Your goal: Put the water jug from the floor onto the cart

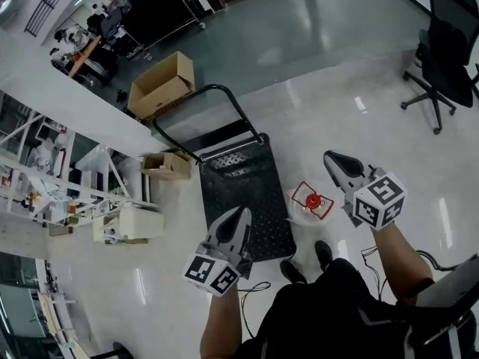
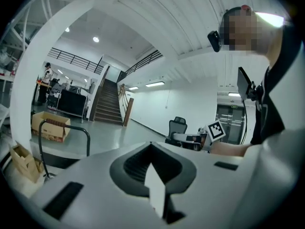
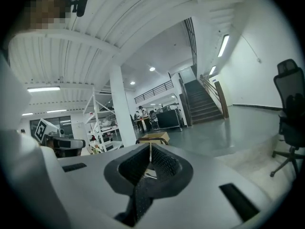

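The cart [image 1: 247, 189] is the biggest thing in front of me, a black flat deck with its push handle at the far end and nothing on it. The water jug [image 1: 302, 212] stands upright on the pale floor just beside the deck's right edge, near my feet, not yet lifted. It is a clear, rounded plastic jug, and if it is full I expect it to be heavy, with water that shifts when tilted. Its smooth curved wall would likely slip between narrow pads, though the shell itself should be stiff enough. My left claw [image 1: 239, 217] hangs over the near end of the deck and my right claw [image 1: 334, 160] sits just to the right of the jug. Both have their jaws pressed together with nothing between them, so both must spread before any grip. The best hold, I judge, is high up at the neck under the red cap [image 1: 313, 200], with the other claw steadying the body. Red lines frame the cap; handle or label, I cannot tell.
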